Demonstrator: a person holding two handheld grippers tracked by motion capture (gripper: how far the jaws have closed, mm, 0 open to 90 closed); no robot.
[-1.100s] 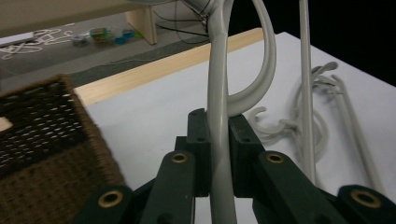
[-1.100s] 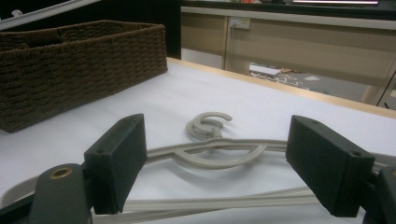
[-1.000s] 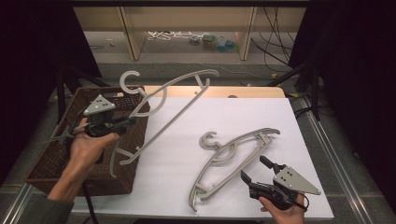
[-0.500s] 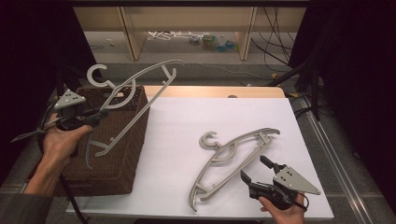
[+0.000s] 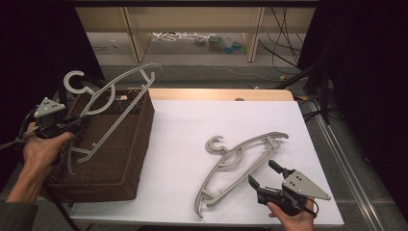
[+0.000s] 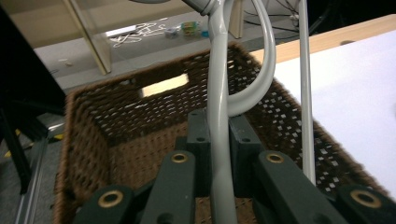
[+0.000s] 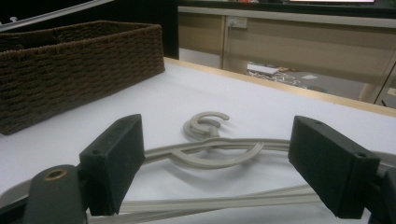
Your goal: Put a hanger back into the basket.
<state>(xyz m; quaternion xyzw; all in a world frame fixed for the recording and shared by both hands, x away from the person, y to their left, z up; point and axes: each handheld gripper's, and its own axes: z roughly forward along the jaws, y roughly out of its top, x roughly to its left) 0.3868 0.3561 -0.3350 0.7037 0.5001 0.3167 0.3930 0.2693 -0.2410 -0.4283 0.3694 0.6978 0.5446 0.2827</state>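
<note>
The grey hanger (image 5: 103, 113) hung tilted over the wicker basket (image 5: 122, 159), its hook uppermost, pinched by one arm in the left claw (image 5: 79, 122). A second hanger (image 5: 240, 163) lay flat on the white bench (image 5: 192, 125), well apart from the basket. Just beside its lower end, the right claw (image 5: 263, 174) rested low, jaws spread

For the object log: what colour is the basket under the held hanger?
Dark brown woven wicker basket, best in the left gripper view.
</note>
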